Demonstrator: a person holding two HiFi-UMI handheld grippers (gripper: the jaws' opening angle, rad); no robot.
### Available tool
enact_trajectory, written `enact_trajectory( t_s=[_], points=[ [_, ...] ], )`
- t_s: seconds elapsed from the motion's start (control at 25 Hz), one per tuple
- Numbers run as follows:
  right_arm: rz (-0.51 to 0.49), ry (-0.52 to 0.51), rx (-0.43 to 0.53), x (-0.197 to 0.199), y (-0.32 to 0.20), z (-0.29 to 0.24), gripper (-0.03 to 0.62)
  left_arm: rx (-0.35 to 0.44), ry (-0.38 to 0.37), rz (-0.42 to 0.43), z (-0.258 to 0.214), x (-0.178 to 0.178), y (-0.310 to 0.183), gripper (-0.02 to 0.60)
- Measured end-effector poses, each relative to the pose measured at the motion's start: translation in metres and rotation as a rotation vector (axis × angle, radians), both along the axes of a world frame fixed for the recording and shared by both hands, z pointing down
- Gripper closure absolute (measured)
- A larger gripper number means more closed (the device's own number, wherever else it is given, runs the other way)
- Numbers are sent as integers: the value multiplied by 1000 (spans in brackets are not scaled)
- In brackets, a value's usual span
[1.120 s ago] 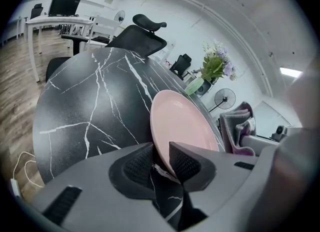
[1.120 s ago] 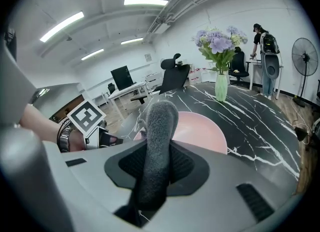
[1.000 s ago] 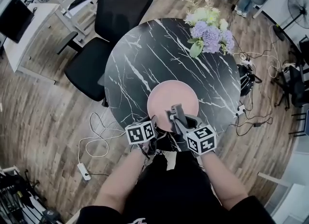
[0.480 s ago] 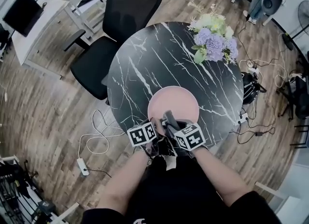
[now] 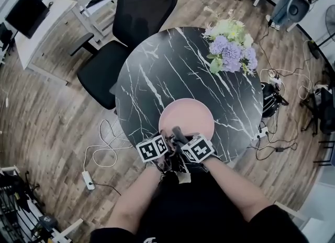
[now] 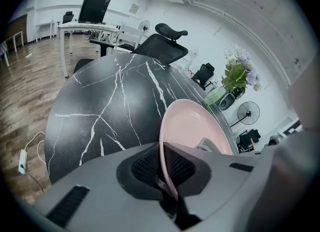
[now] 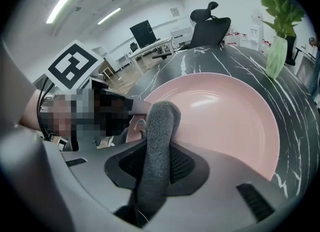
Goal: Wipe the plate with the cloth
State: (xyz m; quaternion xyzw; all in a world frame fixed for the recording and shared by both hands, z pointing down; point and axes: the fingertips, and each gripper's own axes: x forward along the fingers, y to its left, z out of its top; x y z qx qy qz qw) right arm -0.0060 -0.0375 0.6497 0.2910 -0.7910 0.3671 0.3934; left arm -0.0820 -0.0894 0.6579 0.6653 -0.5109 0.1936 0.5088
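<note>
A pink plate [image 5: 187, 117] lies near the front edge of the round black marble table [image 5: 157, 79]. My left gripper [image 5: 166, 135] is at the plate's near left rim. Its jaws have just been closing, and in the left gripper view the pads [image 6: 146, 165] pinch the plate [image 6: 192, 126] by its rim. My right gripper [image 5: 178, 133] is beside it over the near rim, shut on a rolled grey cloth [image 7: 157, 146]. The cloth's end sticks out above the plate [image 7: 225, 121]. In the head view the cloth [image 5: 176, 130] shows as a dark stub.
A bunch of purple and white flowers [image 5: 229, 45] stands at the table's far right. A black office chair [image 5: 131, 22] is behind the table. Cables [image 5: 104, 150] and a power strip [image 5: 87, 180] lie on the wood floor at the left.
My right gripper has sunk and drawn back with the cloth from over the plate's middle to its near rim. The left gripper has kept its place at the rim.
</note>
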Motion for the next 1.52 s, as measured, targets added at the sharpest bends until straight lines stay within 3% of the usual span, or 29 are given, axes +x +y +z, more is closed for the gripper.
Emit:
enact_trajectory(
  t_s=[0.28,0.52,1.08,1.52],
  points=[
    [-164,85,1,5,10,5,487,11,-11,-13,-1,1,-4,548],
    [-245,182,-5,37,18,2,487,12,0,-21,-1,0,-3,548],
    [-222,347,27,106,-17,3,487,32,-7,16,-1,1,-4,549],
    [-159,376,69,128,-59,2,485,43,-23,87,-4,-1,-5,549]
  ],
)
